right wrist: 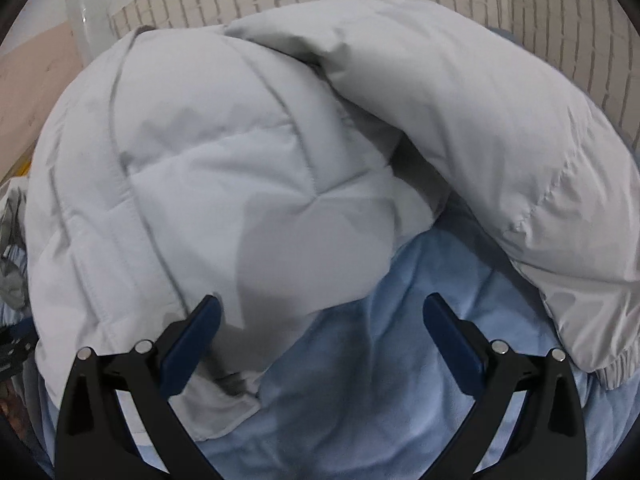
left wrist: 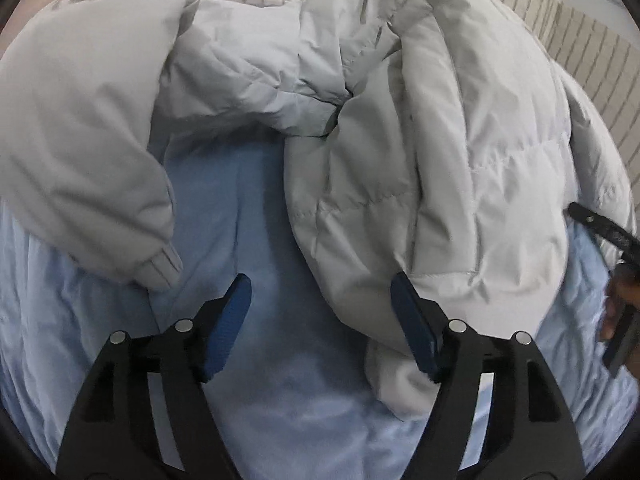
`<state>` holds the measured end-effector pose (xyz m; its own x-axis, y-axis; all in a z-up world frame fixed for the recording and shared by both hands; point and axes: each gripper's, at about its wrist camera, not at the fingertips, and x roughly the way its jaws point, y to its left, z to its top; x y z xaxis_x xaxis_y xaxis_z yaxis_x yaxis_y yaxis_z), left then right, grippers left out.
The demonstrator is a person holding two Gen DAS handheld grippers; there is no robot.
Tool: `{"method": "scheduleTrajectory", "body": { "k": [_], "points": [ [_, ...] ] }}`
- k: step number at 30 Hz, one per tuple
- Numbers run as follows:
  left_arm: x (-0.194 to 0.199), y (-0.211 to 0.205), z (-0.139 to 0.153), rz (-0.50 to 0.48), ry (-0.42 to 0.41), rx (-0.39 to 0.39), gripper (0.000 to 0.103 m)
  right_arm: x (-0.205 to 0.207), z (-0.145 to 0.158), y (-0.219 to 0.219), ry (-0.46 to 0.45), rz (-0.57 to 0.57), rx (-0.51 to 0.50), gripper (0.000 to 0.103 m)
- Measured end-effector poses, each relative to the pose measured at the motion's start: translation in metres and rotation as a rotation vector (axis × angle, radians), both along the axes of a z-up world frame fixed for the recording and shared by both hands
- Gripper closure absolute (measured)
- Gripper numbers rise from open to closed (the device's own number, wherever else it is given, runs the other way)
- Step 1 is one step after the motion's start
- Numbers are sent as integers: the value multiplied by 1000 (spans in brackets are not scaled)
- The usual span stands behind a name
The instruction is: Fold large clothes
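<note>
Two hand-held grippers hang over a pale grey puffer jacket heaped on a light blue bed sheet. Left hand-held gripper: jaws spread wide, gripping nothing, its right pad touching the jacket's hem, a cuffed sleeve lying to its left. Right hand-held gripper: likewise spread and empty, jacket body near its left finger, a sleeve curving along the right.
</note>
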<state>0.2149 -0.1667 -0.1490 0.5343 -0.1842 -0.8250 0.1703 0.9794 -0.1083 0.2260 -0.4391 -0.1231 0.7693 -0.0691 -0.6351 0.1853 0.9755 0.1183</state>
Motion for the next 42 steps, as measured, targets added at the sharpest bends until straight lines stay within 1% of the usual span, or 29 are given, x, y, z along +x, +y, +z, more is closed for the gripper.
{"method": "scheduleTrajectory", "body": {
  "k": [1, 2, 3, 4, 6, 7, 9, 10, 11, 13, 15, 17, 18, 19, 20, 22, 23, 25, 28, 30, 32, 33, 34, 35, 36, 38, 39, 40, 42],
  "points": [
    [-4, 1, 2, -3, 1, -13, 28, 2, 0, -2, -4, 3, 2, 2],
    [-9, -1, 7, -19, -5, -47, 27, 4, -1, -3, -7, 7, 6, 2],
    [-16, -7, 8, -36, -10, -66, 19, 9, -5, -2, -7, 10, 8, 2],
    [-22, -11, 12, -63, -24, -93, 14, 11, -7, -2, -6, 15, 12, 2],
    [-33, -20, 21, -108, -57, -105, 8, 15, -9, -2, -5, 20, 18, 2],
    [-35, -27, 21, -138, -73, -99, 4, 17, -10, -2, -2, 22, 19, 2],
    [-34, -43, 13, -163, -95, -34, 3, 19, -9, 0, -1, 23, 14, 2],
    [-30, -51, 4, -168, -95, 6, 3, 20, -8, 2, -5, 25, 14, 2],
    [-19, -56, -12, -171, -80, 41, 3, 20, -7, 3, -9, 26, 16, 2],
    [-10, -58, -35, -169, -61, 60, 3, 21, -7, 2, -14, 22, 27, 2],
    [-5, -57, -47, -177, -43, 50, 9, 23, -9, 1, -11, 21, 38, 2],
    [-1, -57, -48, -195, -50, 33, 27, 25, -10, -1, -9, 21, 51, 2],
    [1, -58, -45, -207, -57, 27, 44, 26, -12, -2, -10, 19, 59, 2],
    [4, -57, -38, -215, -62, 10, 59, 28, -11, -6, -10, 18, 64, 2],
    [7, -54, -33, -210, -65, -6, 68, 30, -11, -7, -13, 14, 76, 2],
    [18, -42, -22, -186, -74, -37, 77, 33, -15, -9, -23, 13, 100, 2],
    [23, -32, -17, -162, -87, -50, 80, 38, -16, -14, -25, 16, 112, 2],
    [26, -13, -2, -105, -119, -70, 82, 44, -18, -10, -30, 48, 142, 2],
    [35, 13, 18, -6, -181, -69, 83, 51, -18, 2, -32, 102, 142, 2],
    [39, 23, 25, 38, -190, -72, 83, 54, -15, 10, -37, 128, 140, 2],
    [42, 28, 26, 64, -200, -63, 83, 54, -10, 12, -63, 146, 165, 2],
    [43, 36, 27, 76, -206, -57, 83, 52, -6, 9, -89, 152, 199, 2],
    [46, 42, 27, 93, -208, -56, 83, 50, -2, 3, -107, 146, 221, 2],
    [43, 37, 24, 107, -207, -62, 83, 49, 1, -5, -115, 130, 237, 2],
    [48, 42, 24, 122, -202, -72, 83, 47, 3, -12, -111, 114, 236, 2],
    [57, 47, 22, 132, -181, -90, 83, 45, 1, -24, -96, 62, 203, 2],
    [55, 54, 21, 136, -176, -97, 83, 43, -3, -24, -87, 54, 196, 2],
    [61, 63, 21, 136, -172, -98, 83, 45, -8, -30, -71, 59, 205, 2],
    [64, 58, 20, 124, -171, -72, 84, 53, -19, -27, -38, 94, 231, 2]
  ]
}}
